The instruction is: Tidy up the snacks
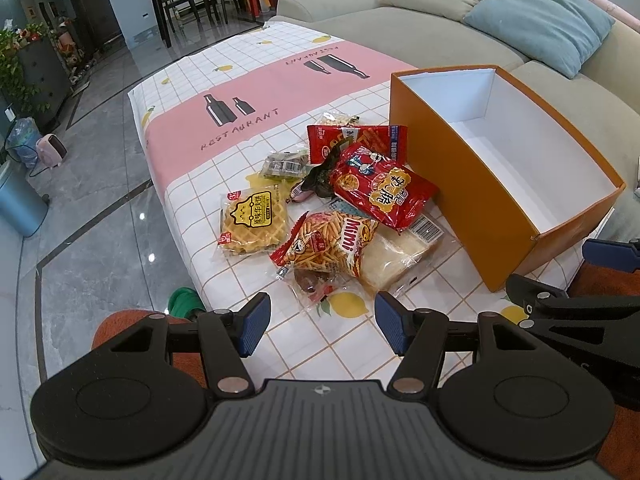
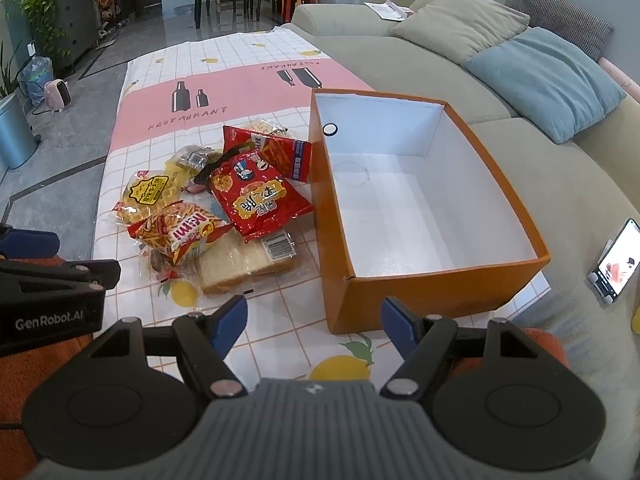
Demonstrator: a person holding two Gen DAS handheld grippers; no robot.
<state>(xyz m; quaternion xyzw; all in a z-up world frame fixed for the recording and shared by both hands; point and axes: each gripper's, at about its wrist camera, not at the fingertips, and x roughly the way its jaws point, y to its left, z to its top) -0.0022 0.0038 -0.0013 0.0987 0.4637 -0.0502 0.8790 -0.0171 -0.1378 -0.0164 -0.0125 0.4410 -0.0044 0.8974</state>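
Left wrist view: we've got snacks (image 1: pixel 340 200) piled ahead, nothing packed yet.
Both grippers, left (image 1: pixel 322 328) and right (image 2: pixel 314 324), hang spread and empty; orange box (image 2: pixel 420 304) sits ahead-right, ready for loading.

Black tongs (image 1: pixel 322 326), blue ribbed pads (image 1: pixel 256 322), silver screws.

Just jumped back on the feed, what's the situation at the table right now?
Nothing is picked up yet. The left gripper and right gripper both hang over the near edge of the table, jaws open and empty. The snack packets, including the Mimi sticks bag, lie piled beside the orange box, which holds no snacks.
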